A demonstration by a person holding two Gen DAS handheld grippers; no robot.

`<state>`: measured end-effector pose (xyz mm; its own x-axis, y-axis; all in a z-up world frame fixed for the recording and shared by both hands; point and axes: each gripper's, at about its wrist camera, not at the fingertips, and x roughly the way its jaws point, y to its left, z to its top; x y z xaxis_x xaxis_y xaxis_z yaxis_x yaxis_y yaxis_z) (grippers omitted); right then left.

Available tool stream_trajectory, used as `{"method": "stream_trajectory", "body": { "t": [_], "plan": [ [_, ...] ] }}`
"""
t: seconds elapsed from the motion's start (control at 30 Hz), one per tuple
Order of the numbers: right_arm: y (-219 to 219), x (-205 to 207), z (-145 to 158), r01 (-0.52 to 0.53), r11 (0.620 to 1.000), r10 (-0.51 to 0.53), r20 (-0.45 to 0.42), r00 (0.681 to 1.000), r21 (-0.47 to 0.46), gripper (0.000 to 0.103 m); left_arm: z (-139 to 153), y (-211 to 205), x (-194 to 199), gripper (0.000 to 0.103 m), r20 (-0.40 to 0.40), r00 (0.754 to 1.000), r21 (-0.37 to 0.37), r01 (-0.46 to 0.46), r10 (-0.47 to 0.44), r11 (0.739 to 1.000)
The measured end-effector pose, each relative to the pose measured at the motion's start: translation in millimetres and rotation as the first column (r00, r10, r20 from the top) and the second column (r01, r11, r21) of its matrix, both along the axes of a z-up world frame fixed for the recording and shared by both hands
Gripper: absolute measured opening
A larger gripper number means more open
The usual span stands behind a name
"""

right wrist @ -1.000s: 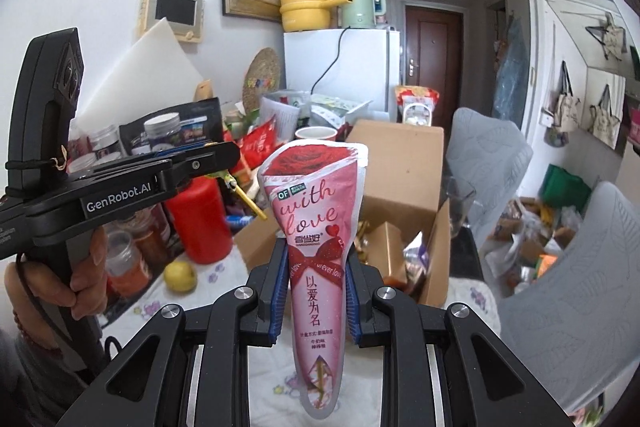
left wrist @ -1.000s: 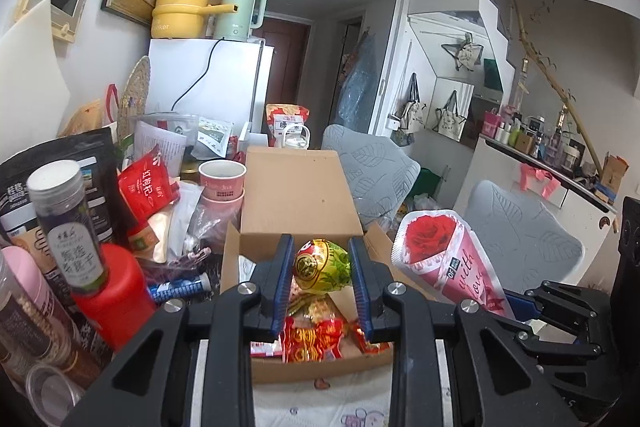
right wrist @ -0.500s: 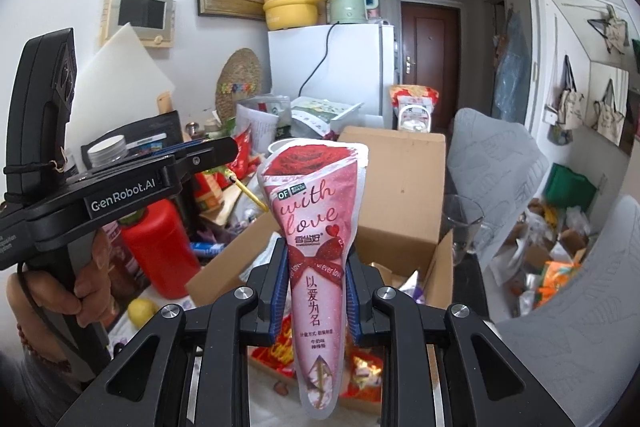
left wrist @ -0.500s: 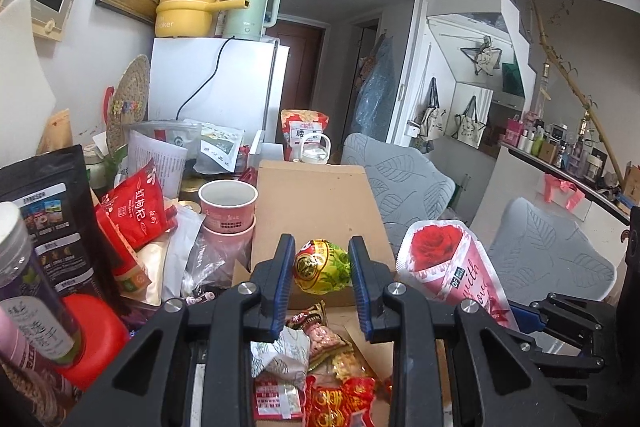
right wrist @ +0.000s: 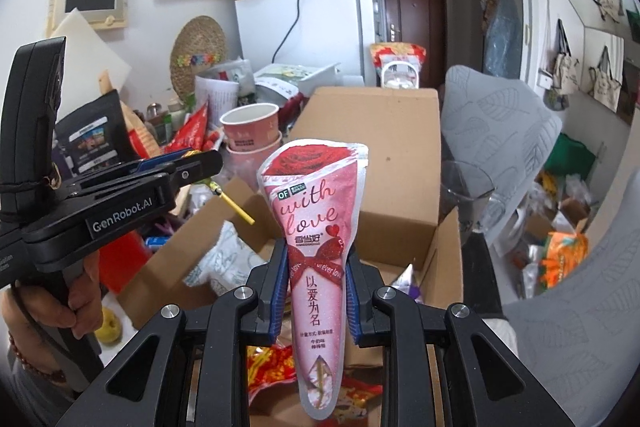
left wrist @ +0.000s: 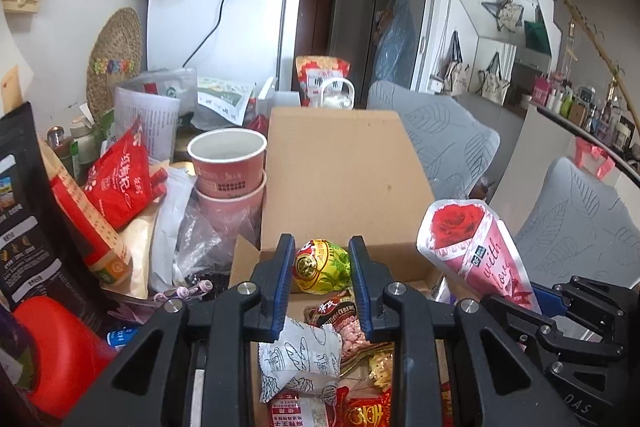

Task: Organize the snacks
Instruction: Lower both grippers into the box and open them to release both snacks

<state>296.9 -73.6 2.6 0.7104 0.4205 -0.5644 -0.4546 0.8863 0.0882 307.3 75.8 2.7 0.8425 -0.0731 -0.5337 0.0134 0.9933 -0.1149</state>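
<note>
My left gripper is shut on a small round yellow-green snack packet, held over the open cardboard box. My right gripper is shut on a pink cone-shaped pouch printed with a rose and "with love", held upright above the same box. That pouch also shows at the right of the left wrist view. Inside the box lie a white bread-pattern packet and red wrapped snacks. The left gripper body, held by a person's hand, shows left in the right wrist view.
Left of the box crowd stacked pink paper cups, a red pouch, a black bag and a red bottle. A white fridge stands behind. Grey chairs stand to the right. A yellow fruit lies beside the box.
Both grippers have travelled forward and down with their snacks, from in front of the box to above its open inside. Neither grip has changed.
</note>
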Motion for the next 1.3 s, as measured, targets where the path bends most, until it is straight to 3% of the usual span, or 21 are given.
{"method": "stream_trajectory", "body": {
  "t": [0.3,0.8,1.17,1.23,1.3],
  "plan": [
    [-2.5,21.4,-23.2,0.039,0.999,-0.041,-0.06,0.997,-0.033,0.025,-32.3,-7.9,23.5,0.027,-0.118,0.993,0.027,0.021,-0.017,0.999],
    [10.3,35.8,-51.7,0.021,0.996,-0.035,-0.157,0.987,-0.086,0.029,-73.0,-21.5,41.8,0.027,-0.3,0.954,0.092,0.05,-0.02,0.995],
    [4.6,39.2,-58.9,0.057,0.993,-0.075,-0.185,0.98,-0.104,0.029,-80.6,-31.2,48.9,0.029,-0.362,0.932,0.141,0.052,0.003,0.989],
    [4.7,37.6,-57.8,0.06,0.992,-0.08,-0.184,0.98,-0.112,0.029,-78.5,-33.3,48.9,0.037,-0.365,0.931,0.133,0.055,-0.002,0.99],
    [4.6,35.3,-54.8,0.061,0.992,-0.081,-0.18,0.98,-0.115,0.029,-75.6,-35.9,49.8,0.062,-0.365,0.931,0.118,0.061,-0.014,0.991]
  ]
}}
